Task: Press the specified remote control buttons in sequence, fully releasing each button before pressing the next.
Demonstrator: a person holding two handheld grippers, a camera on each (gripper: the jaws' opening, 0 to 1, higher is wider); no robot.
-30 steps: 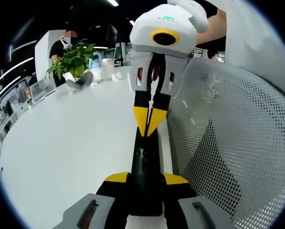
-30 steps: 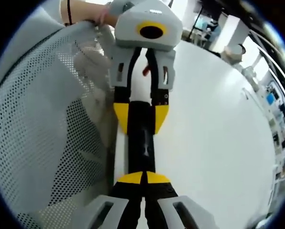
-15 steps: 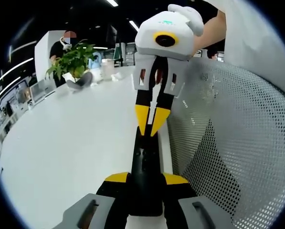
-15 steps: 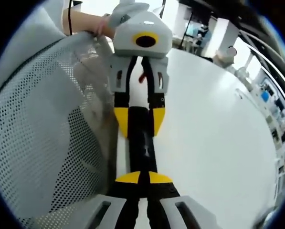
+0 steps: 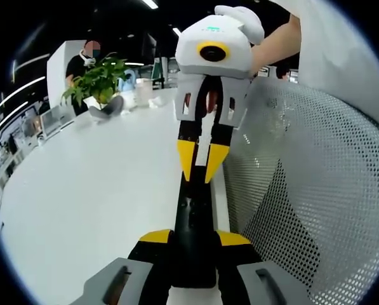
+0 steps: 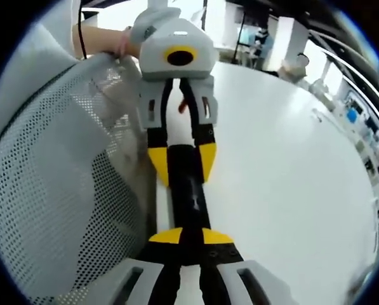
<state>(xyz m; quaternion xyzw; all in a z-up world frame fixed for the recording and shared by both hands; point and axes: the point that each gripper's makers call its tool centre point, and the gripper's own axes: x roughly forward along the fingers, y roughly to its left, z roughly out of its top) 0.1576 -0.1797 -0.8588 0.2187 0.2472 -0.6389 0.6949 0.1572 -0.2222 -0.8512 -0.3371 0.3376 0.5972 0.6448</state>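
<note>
A slim black remote control (image 5: 192, 216) lies lengthwise over the white table's edge, with my left gripper (image 5: 194, 238) shut on its near end. In the right gripper view the same remote control (image 6: 188, 190) runs up to the left gripper (image 6: 183, 162), whose yellow pads clamp it from both sides. My right gripper (image 5: 200, 165) faces the left one, tips pointing down at the remote's far end. Its yellow fingertips (image 5: 186, 159) stand slightly parted, with white showing between them. In its own view the right gripper (image 6: 190, 236) sits over the remote with a narrow gap.
The white table (image 5: 81, 190) spreads to the left. A white mesh chair back (image 5: 316, 190) stands close on the right, and that chair back (image 6: 49, 190) shows again in the right gripper view. A potted plant (image 5: 97, 79) and a person sit at the far end. A hand (image 5: 275, 41) holds the right gripper.
The right gripper's fingertips, pressed together a second ago, have parted a little above the remote's far end. The left gripper keeps its hold and has not moved.
</note>
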